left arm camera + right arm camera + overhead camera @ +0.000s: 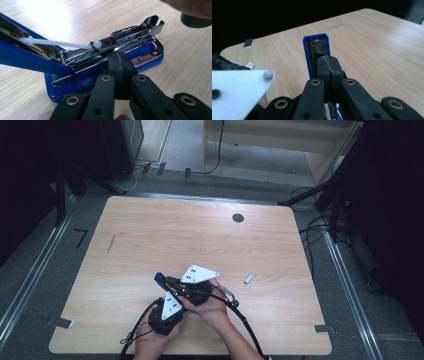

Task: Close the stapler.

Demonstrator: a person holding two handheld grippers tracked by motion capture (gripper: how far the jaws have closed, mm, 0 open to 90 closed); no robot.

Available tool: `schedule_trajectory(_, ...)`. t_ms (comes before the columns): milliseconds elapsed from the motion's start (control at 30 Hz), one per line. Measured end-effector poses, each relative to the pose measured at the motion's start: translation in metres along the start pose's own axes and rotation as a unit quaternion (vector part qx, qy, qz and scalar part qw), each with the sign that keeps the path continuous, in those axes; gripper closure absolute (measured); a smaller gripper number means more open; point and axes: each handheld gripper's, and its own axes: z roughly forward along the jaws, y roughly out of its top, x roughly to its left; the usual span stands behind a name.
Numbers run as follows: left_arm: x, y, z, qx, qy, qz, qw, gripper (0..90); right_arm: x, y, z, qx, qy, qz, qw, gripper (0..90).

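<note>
1. Both grippers sit close together near the front edge of the light wooden table (150, 240), just on our side of its middle, each held in one of the person's hands.
2. Our left gripper (121, 63) has its black jaws pressed together, pads touching. We see nothing clamped between them; the tips rest against the near side of the blue metal stapler (105, 75).
3. That stapler lies open on the table. Its base is flat, and its chrome staple channel (125, 40) is exposed, running away from the left gripper to the upper right in the left gripper view.
4. Its blue top cover (315, 50) is swung up. Our right gripper (329, 67) is clenched too, and the cover's long axis runs straight ahead of its jaws; whether the pads pinch the cover we cannot tell.
5. A small silver strip of staples (248, 278) lies to the right of the stapler, apart from it and nearer the right hand (212, 310), so we judge that hand is better placed to fetch it.
</note>
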Motion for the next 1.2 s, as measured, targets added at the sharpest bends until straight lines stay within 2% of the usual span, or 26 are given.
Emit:
schedule_trajectory(167, 0.000, 0.000, 0.000, 0.000, -0.001, -0.001, 1.0000, 90.0, -0.003, -0.003, 0.006, 0.009, 0.012, 0.009, 0.9998, 90.0)
schedule_trajectory(300, 0.000, 0.000, 0.000, 0.001, 0.000, -0.001, 1.0000, 90.0, -0.001, -0.006, 0.012, 0.021, 0.019, 0.003, 0.9996, 90.0)
schedule_trajectory(433, 0.000, 0.000, 0.000, 0.001, 0.000, -0.001, 1.0000, 90.0, -0.005, -0.007, 0.013, 0.023, 0.027, 0.014, 0.9993, 90.0)
schedule_trajectory(600, 0.000, 0.000, 0.000, 0.001, 0.001, 0.000, 1.0000, 90.0, -0.007, -0.010, 0.016, 0.045, 0.030, 0.020, 0.9984, 90.0)
schedule_trajectory(900, 0.000, 0.000, 0.000, 0.001, 0.001, 0.000, 1.0000, 90.0, -0.009, -0.009, 0.024, 0.062, 0.035, 0.040, 0.9967, 90.0)
schedule_trajectory(1033, 0.000, 0.000, 0.000, 0.001, 0.000, -0.001, 1.0000, 90.0, -0.008, -0.009, 0.029, 0.091, 0.029, 0.031, 0.9949, 90.0)
schedule_trajectory(1200, 0.000, 0.000, 0.000, 0.001, 0.000, -0.002, 1.0000, 90.0, -0.009, -0.009, 0.031, 0.099, 0.030, 0.038, 0.9939, 90.0)
